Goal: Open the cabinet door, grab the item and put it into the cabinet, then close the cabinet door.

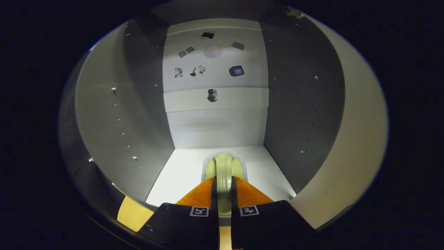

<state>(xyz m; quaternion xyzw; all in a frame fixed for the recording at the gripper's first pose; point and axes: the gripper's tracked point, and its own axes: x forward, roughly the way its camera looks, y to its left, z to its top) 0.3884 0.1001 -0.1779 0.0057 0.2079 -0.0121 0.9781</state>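
Tongs [224, 184] inside open cabinet [301, 104], pinching a pale cream item [223, 170] w/ a rounded rim, both fingers pressed on its narrow upright part. Item sits low over the white cabinet floor [180, 173], near the front. Back panel [215, 104] beyond it carries small dark marks. Side walls have rows of peg holes.

the tool [223, 182] sits inside the cabinet, its fingers pressed on a pale item [224, 168] that takes up the middle of the cabinet floor [177, 173]. side walls [138, 121] close in left and right; the back wall [216, 128] blocks ahead.
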